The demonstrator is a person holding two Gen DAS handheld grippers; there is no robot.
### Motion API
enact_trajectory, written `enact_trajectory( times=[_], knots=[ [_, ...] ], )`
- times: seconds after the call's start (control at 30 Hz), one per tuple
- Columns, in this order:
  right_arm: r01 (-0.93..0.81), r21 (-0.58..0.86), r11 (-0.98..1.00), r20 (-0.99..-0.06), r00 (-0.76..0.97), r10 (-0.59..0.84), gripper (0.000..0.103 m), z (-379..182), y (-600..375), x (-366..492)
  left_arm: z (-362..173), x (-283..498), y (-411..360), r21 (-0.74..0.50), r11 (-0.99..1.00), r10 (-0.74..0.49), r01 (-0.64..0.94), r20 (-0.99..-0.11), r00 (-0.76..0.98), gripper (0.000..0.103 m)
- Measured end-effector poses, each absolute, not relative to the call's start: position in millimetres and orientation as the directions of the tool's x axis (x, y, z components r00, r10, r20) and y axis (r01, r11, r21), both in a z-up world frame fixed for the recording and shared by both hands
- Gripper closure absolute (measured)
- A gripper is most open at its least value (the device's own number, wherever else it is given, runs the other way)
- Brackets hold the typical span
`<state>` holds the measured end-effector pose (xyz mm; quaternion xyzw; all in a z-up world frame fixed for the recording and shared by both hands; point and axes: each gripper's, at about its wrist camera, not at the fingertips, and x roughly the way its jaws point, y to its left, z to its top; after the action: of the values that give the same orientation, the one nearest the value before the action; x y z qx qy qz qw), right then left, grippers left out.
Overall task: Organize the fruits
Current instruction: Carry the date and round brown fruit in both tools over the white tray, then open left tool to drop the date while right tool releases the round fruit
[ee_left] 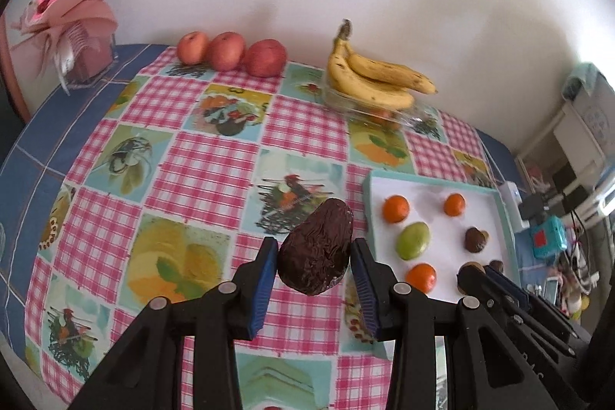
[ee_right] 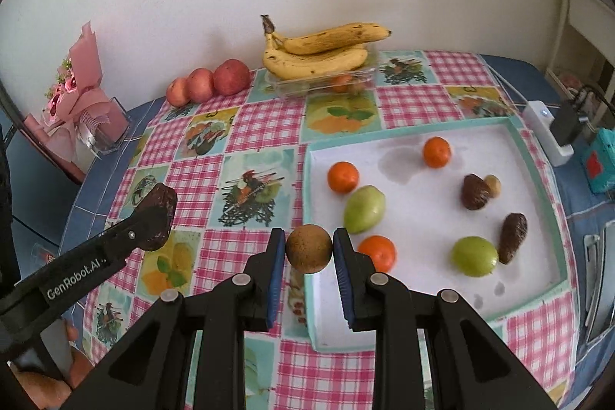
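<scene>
My left gripper (ee_left: 314,258) is shut on a dark brown avocado (ee_left: 317,252) and holds it above the patterned tablecloth, left of the white tray (ee_left: 430,189). It also shows at the left of the right wrist view (ee_right: 155,218). My right gripper (ee_right: 309,250) is shut on a small round brown fruit (ee_right: 308,248) over the tray's left edge (ee_right: 309,179). The tray holds three oranges (ee_right: 343,176), two green fruits (ee_right: 363,209), two more dark avocados (ee_right: 512,237) and a small brown fruit (ee_right: 492,185).
Three red apples (ee_left: 230,50) sit at the back by the wall. Bananas (ee_left: 376,79) lie on a clear container (ee_left: 369,110). A pink bouquet (ee_left: 73,6) stands at the back left. A white charger (ee_right: 549,129) and a teal box (ee_right: 601,166) are right of the tray.
</scene>
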<state>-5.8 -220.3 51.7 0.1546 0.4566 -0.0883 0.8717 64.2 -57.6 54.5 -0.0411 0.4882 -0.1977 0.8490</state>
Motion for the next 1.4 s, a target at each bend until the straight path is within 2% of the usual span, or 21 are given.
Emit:
enact_trajectory(
  times=[0.17,0.57,0.73,0.87,1.4],
  knots=[
    [0.329,0.203,0.922,-0.828,0.561,-0.018,0.076,47,-242,-15,52,56,-78,-0.257,0.905,-0.39,0.34,-0.821,0.418,0.062],
    [0.604,0.118,0.788,-0.86,0.46,-0.223,0.076,39,-346,-65,32,16,-161,-0.213,0.811,-0.422,0.545,-0.858,0.293,0.062],
    [0.635,0.101,0.766,-0.886,0.408,-0.221,0.076,24,-363,-70,12,7,-184,-0.197,0.79,-0.395,0.58,-0.888,0.235,0.062],
    [0.61,0.101,0.786,-0.931,0.337,-0.142,0.076,-5,-363,-64,-6,6,-192,-0.194,0.789,-0.367,0.583,-0.91,0.194,0.062],
    [0.62,0.092,0.779,-0.96,0.264,-0.096,0.076,-48,-357,-65,-41,10,-205,-0.183,0.795,-0.313,0.578,-0.94,0.133,0.062]
  ],
)
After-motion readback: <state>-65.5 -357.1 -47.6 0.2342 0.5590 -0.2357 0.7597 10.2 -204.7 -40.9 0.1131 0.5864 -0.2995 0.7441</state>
